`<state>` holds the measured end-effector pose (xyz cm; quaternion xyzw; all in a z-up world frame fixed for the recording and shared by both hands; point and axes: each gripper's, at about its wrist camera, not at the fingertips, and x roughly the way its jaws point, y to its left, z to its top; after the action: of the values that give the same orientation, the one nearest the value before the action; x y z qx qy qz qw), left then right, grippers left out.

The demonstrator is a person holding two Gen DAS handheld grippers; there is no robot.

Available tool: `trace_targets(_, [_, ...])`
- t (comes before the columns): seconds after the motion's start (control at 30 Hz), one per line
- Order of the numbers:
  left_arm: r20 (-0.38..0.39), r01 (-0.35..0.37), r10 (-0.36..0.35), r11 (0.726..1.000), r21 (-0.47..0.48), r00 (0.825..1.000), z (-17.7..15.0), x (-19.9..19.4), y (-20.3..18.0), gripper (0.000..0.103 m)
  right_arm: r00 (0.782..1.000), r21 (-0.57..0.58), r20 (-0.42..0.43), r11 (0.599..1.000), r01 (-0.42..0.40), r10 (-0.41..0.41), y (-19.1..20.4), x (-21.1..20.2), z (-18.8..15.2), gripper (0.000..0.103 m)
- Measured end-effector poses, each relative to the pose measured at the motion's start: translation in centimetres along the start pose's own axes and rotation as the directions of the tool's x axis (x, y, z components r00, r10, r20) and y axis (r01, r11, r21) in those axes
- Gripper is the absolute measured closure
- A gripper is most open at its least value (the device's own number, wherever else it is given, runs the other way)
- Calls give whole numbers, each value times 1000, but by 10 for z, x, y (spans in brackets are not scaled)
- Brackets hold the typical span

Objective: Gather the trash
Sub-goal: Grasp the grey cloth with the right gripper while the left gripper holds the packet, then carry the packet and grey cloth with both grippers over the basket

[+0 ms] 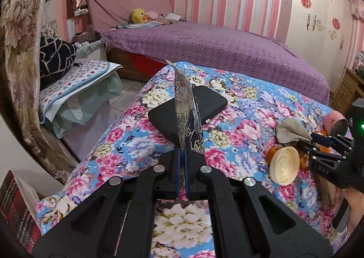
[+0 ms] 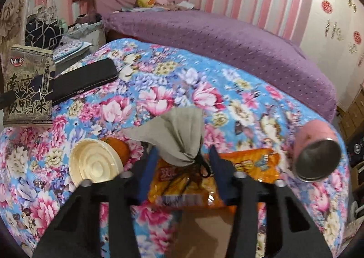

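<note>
My left gripper [image 1: 182, 151] is shut on a brown snack wrapper [image 1: 184, 107] and holds it upright above the floral-covered table; the wrapper also shows at the left of the right wrist view [image 2: 28, 89]. My right gripper [image 2: 182, 155] is open, its fingers either side of a grey face mask [image 2: 179, 137] that lies on an orange snack bag [image 2: 204, 183]. An orange jar with a cream lid [image 2: 95, 162] lies on its side just left of it. The right gripper also shows at the right edge of the left wrist view [image 1: 318, 142].
A black wallet [image 1: 188, 110] lies on the floral cloth [image 1: 238, 121] behind the wrapper. A pink metal cup [image 2: 316, 151] lies on its side at the right. A purple bed [image 1: 216, 48] stands beyond; a stool with a dotted cushion [image 1: 75, 78] stands at the left.
</note>
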<state>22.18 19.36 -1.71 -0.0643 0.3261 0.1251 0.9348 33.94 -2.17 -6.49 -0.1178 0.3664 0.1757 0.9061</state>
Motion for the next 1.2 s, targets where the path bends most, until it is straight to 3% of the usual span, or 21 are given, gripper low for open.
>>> trace_targets(0.07, [3,2,-2,1000,7,1000,1,0,-1,102,1000,-8,8,1000,-4,4,1,1,-1,80])
trace_targets(0.17, [5,10,-10,1000,5,1000,2,-2,-2,102,999,-7,35,1000,11,-11,0,-5,-2,87])
trace_targets(0.47, [18,36,-37,999,8,999,0,-13,-13,102,986,43,153,997,59,-65,-29,-70,-11,88])
trace_targets(0.73, [48,106,-109,992,64,993,-8,-44,-51,102,972,102,190,988,119,-136,-66,-138,-55,88])
trace_targets(0.9, [53,203,-209,973,108,976,-18,-67,-90,102,964,135,178,975,175,-198,-90,-173,-91,88])
trace_targets(1.2, [22,322,-330,933,160,944,-45,-94,-154,102,944,263,160,934,242,-289,-136,-224,-159,88])
